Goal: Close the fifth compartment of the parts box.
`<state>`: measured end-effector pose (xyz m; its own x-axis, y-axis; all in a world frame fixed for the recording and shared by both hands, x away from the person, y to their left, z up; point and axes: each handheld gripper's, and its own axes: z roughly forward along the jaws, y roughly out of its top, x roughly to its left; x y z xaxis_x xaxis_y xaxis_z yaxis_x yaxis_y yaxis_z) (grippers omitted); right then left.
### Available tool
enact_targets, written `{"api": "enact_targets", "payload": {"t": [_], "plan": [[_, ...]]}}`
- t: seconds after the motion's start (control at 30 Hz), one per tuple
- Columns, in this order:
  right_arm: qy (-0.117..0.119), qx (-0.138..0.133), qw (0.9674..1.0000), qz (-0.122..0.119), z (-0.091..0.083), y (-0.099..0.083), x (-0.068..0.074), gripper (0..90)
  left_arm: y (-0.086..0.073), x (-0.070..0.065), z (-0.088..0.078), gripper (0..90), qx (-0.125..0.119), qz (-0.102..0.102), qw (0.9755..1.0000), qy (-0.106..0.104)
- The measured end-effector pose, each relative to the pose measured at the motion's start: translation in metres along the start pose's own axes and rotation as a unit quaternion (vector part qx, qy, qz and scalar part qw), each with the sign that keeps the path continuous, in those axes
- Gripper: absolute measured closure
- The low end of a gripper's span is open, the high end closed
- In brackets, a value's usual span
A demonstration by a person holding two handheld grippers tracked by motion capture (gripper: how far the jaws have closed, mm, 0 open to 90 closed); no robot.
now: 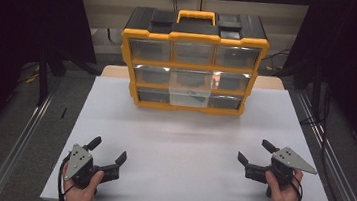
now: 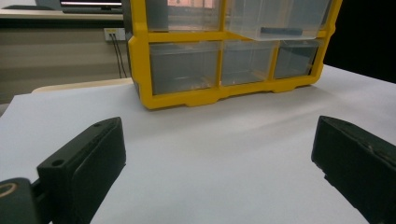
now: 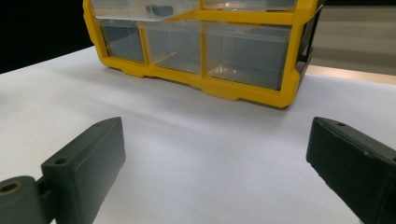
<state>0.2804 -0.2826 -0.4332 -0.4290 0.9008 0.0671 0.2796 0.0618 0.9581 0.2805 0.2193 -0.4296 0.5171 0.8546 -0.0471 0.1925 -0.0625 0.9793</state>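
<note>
The yellow organiser [image 1: 193,62] stands upright at the far middle of the white table [image 1: 191,147], and everything else is best placed from it. Its middle drawer [image 1: 189,92] of the centre row is pulled out toward the person, clear-walled, with a small dark item [image 1: 193,91] lying inside; the other drawers sit flush in their slots. The left gripper [image 1: 106,156] rests well in front of the organiser and to its left, near the table's near edge, its jaws spread wide and holding nothing. The right gripper [image 1: 253,155] rests well in front of the organiser and to its right, jaws likewise parted and empty. In the left gripper view the open drawer [image 2: 275,21] juts from the organiser's face above the bottom row. This looks like a rest pose between steps, the drawer being the work in hand. The next move likely calls for one gripper to travel forward to the drawer, either reaching in for the dark item or pressing its front squarely to slide it home without tipping the organiser.
</note>
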Motion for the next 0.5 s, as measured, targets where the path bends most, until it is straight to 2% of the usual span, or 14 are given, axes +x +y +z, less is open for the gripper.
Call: {"api": "enact_targets", "payload": {"t": [0.2, 0.5], "plan": [[0.016, -0.001, 0.9999, 0.007, 0.005, 0.000, 0.002, 4.2, 0.000, 0.001, 0.000, 3.0, 0.001, -0.001, 1.0000, -0.001], [0.048, -0.008, 0.9988, -0.006, 0.008, 0.003, 0.011, 3.1, 0.001, -0.001, 0.000, 3.0, -0.003, -0.002, 1.0000, -0.001]]}}
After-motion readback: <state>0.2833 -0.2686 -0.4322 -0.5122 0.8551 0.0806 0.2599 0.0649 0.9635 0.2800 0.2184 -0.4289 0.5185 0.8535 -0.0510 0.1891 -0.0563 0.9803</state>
